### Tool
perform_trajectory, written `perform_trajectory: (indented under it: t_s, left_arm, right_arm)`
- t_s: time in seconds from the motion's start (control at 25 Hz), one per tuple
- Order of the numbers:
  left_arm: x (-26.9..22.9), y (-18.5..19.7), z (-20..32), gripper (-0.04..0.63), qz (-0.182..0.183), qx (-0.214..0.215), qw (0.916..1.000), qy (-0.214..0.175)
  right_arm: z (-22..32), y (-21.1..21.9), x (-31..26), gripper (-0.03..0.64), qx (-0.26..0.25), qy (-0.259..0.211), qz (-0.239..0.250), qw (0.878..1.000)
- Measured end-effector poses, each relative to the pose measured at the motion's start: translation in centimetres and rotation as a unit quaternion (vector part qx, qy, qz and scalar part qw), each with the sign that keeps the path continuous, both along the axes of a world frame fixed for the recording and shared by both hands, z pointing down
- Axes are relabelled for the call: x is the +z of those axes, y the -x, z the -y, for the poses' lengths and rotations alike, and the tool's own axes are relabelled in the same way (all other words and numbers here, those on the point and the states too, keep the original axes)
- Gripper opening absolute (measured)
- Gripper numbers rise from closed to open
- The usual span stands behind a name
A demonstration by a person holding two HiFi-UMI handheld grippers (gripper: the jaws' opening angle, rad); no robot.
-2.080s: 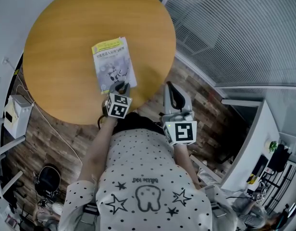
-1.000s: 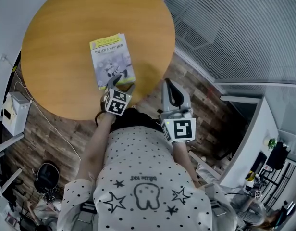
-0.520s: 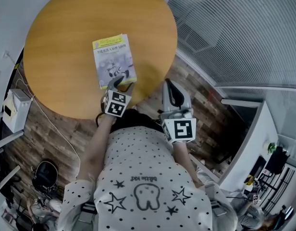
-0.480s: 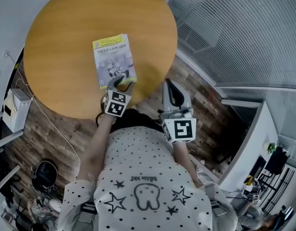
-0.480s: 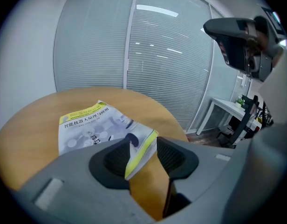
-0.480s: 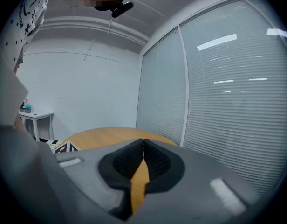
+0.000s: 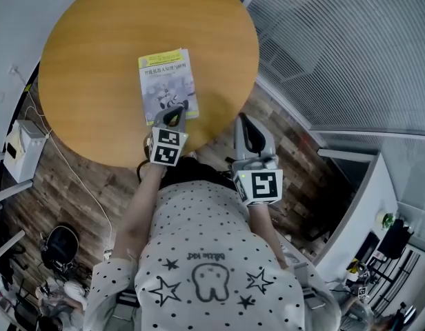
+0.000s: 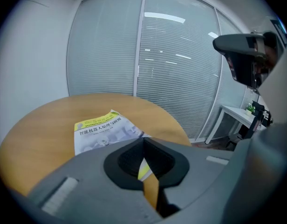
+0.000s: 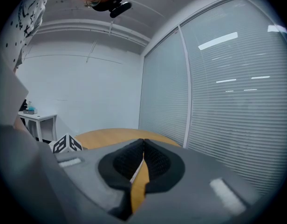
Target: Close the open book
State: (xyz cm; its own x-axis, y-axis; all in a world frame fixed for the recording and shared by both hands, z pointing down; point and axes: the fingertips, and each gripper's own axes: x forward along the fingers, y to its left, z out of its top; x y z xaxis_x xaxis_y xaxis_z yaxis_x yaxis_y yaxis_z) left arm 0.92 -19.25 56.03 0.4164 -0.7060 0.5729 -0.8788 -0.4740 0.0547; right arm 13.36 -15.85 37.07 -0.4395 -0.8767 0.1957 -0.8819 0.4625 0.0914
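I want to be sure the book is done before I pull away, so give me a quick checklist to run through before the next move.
1. Book closed, cover up: ok.
2. Book wholly on the table, nothing past the rim: ok.
3. Left hand-held gripper jaws together: ok.
4. Left hand-held gripper clear of the book's near edge: cannot tell, they overlap in the head view.
5. Right hand-held gripper shut, empty, beside the table: ok.

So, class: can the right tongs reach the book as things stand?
Probably yes: the right tongs hang beside the table, nothing lies between them and the book; only the left tongs crowd its near edge.
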Motion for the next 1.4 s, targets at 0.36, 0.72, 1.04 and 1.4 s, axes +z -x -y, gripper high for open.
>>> perform_trajectory:
  t_s: [0.36, 0.72, 1.04, 1.4]
  left_arm:
    - [-4.8, 3.3, 1.6, 0.009, -0.026, -0.052, 0.9972, -0.047]
    - [-13.6, 8.0, 2.5, 0.009, -0.064, -0.109, 0.9819, -0.141]
    - [-19.8, 14.4, 0.3, 0.009, -0.071, -0.153, 0.9599, -0.224]
    - [-24.6, 18.7, -4.4, 0.009, -0.072, -0.191, 0.9401, -0.273]
  right_arm:
    - [0.8, -0.2, -1.2, 0.005, -0.016, -0.009, 0.014, 1.000]
    - [1.5, -0.3, -3.3, 0.005, -0.016, -0.032, 0.007, 0.999]
    - [1.9, 4.2, -2.9, 0.005, -0.049, -0.034, 0.010, 0.998]
    - [2.2, 6.5, -3.8, 0.005, -0.078, -0.040, 0.015, 0.996]
